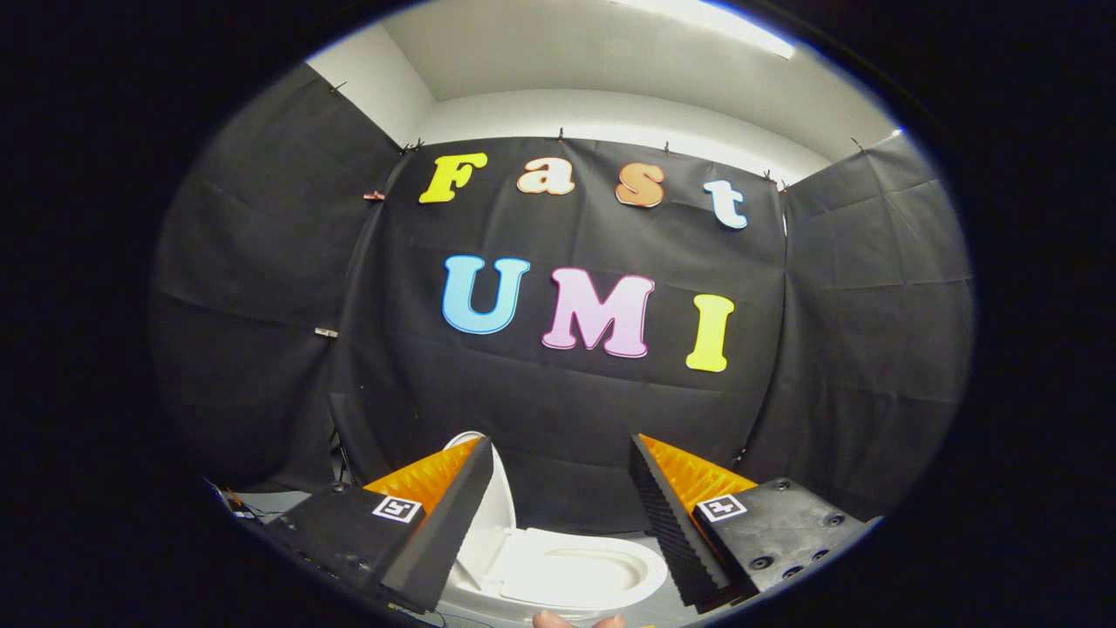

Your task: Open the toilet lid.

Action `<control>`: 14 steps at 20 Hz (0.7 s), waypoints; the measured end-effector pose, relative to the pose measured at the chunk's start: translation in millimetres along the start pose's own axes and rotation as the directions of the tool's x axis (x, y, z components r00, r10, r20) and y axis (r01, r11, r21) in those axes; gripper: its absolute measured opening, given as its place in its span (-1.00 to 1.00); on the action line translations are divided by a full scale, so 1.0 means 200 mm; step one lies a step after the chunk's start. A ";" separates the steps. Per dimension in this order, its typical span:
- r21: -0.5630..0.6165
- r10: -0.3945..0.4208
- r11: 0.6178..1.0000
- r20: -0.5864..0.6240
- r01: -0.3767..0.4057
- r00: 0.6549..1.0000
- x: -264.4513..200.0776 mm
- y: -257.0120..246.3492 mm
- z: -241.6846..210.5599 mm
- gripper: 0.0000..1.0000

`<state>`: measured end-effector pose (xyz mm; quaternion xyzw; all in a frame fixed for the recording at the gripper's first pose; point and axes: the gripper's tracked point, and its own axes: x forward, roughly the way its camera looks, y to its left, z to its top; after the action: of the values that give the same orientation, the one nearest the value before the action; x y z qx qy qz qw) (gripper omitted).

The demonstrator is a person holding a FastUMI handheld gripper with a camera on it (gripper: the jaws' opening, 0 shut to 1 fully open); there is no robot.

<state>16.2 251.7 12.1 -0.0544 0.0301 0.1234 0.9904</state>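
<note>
Claw (558, 453) spread wide, holding nothing; toilet (567, 571) lies below between the fingers, lid (497, 506) standing upright on the left

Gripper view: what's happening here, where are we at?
A person is holding the gripper over a white toilet in a booth hung with black cloth. The lid already stands upright at the back beside one finger, and the seat and bowl lie exposed below. The jaws are open and hold nothing. A fingertip of the person shows just under the toilet's front rim.
</note>
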 end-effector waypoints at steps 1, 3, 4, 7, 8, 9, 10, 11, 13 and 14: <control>0.009 -0.008 1.000 0.012 0.008 1.000 -0.04 -0.07 0.03 0.97; 0.016 -0.032 0.999 0.030 0.031 0.999 -0.11 -0.19 0.06 0.97; 0.016 -0.043 0.999 0.036 0.042 0.998 -0.14 -0.25 0.07 0.97; 0.024 -0.071 0.997 0.064 0.070 0.995 -0.23 -0.42 0.12 0.97; 0.024 -0.079 0.997 0.076 0.078 0.994 -0.26 -0.48 0.13 0.97; 0.023 -0.087 0.996 0.084 0.085 0.993 -0.28 -0.52 0.13 0.97; 0.027 -0.088 0.996 0.092 0.086 0.992 -0.31 -0.56 0.13 0.97; 0.034 -0.097 0.995 0.098 0.094 0.990 -0.33 -0.61 0.13 0.97; 0.059 -0.117 0.992 0.117 0.111 0.986 -0.38 -0.71 0.14 0.97; 0.072 -0.128 0.990 0.124 0.120 0.984 -0.40 -0.76 0.14 0.97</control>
<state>-22.9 89.0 60.5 -0.0161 -0.0330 0.0639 0.9973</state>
